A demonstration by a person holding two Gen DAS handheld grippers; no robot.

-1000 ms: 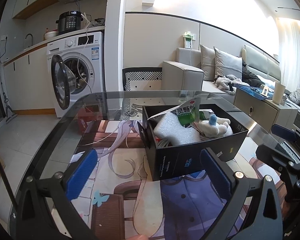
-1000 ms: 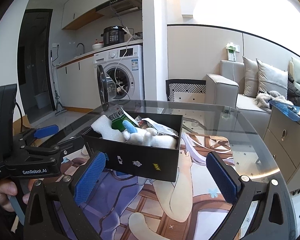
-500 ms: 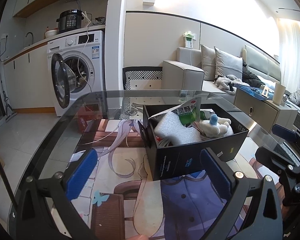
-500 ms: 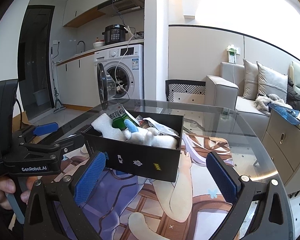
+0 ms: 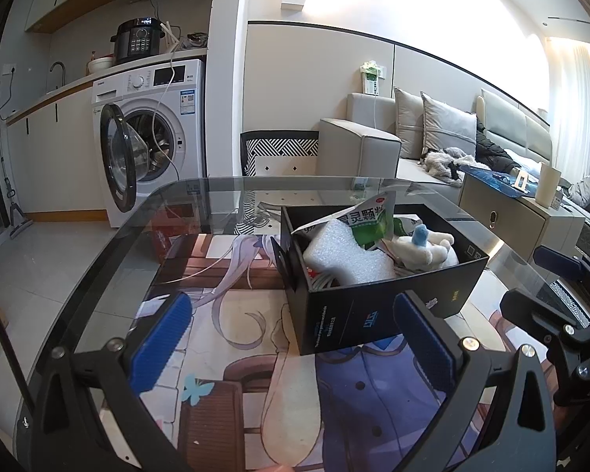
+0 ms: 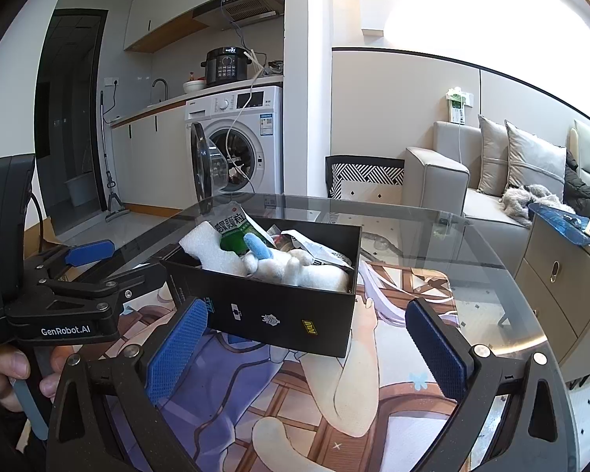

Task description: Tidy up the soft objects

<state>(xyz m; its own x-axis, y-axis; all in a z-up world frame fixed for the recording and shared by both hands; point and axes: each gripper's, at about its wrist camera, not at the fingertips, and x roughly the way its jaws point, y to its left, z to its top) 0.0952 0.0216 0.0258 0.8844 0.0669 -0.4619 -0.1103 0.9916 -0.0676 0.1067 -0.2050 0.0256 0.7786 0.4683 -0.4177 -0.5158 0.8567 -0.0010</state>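
Blown-out window glare, perhaps daylight, fisheye-bent edges

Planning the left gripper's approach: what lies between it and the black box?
Only bare printed mat under the glass; the open left gripper has nothing before the black box, as the left wrist view shows.

Left gripper [image 5: 291,336]: I hold it low and level, jaws spread wide, blue pads [image 5: 159,340] parted, nothing between them. Right gripper [image 6: 305,344]: same pose, jaws wide, empty. In the right view my hand [image 6: 13,373] wraps the left gripper's handle, thumb and a fingertip showing.
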